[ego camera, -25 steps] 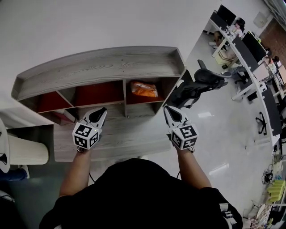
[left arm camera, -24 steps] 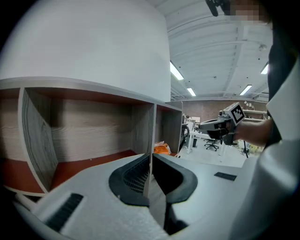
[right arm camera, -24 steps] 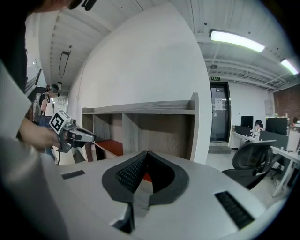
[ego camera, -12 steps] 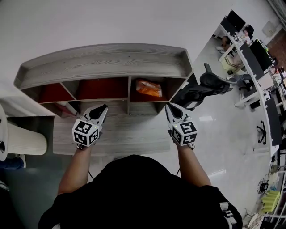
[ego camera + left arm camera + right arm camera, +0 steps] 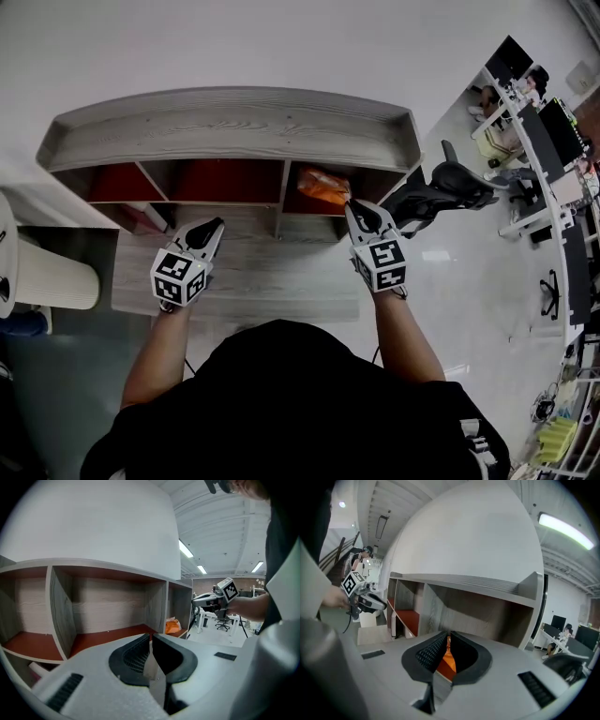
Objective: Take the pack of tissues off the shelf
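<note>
Shelf (image 5: 234,122) fills the middle of the head view, grey wood grain with red compartment floors, and the pack of tissues (image 5: 323,186) sits in the top row's right-hand compartment. It's orange, lying flat, long axis running left to right and dipping a touch toward the near right. Its far edge is lost in shadow under the top board, so the full outline is hard to make out. Right gripper (image 5: 356,210) points straight at that compartment, tips just on the near side of the pack; touching or not, can't tell from up here. Left gripper (image 5: 214,225) hovers well apart to the left, also pointing at the shelf. An office chair (image 5: 441,192) stands just right of the shelf.

Over to the left gripper view: jaws pressed together, nothing between them. The pack is a small orange bundle off to the right, in the end compartment, just right of a divider, too small to read its shape.

Right gripper view now: jaws closed and empty, only a thin slit at the tips, and through that slit a sliver of orange, the pack beyond them. Most of it is hidden behind the jaw bodies
</note>
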Motion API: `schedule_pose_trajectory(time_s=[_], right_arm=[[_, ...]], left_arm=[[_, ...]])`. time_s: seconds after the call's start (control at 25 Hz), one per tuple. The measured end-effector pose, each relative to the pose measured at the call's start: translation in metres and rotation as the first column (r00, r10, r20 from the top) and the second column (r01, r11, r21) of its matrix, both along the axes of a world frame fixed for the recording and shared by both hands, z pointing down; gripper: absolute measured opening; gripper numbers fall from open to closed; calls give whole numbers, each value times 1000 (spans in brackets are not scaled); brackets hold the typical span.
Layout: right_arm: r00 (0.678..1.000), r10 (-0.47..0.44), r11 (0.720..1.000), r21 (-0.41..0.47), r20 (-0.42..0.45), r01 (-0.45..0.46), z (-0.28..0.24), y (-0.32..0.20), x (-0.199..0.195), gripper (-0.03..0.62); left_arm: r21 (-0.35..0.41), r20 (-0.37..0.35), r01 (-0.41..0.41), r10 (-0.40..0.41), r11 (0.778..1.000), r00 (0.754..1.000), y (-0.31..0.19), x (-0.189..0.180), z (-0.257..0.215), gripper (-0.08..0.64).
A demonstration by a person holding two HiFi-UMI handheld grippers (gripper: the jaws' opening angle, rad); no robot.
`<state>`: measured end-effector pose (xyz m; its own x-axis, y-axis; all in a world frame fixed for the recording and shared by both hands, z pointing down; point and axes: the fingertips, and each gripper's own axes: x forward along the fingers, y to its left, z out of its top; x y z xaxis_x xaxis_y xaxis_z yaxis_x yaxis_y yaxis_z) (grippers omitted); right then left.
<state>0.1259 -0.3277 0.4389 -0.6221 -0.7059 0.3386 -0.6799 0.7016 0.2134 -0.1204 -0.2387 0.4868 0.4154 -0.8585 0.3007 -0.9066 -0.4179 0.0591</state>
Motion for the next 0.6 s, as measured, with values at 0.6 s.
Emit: schedule_pose_trajectory(time_s=[0.6], right_arm=[[911, -118, 990, 24, -394, 138, 51, -41, -45, 201]], left_arm=[[-25, 6, 87, -87, 996, 996, 11, -19, 8, 32]])
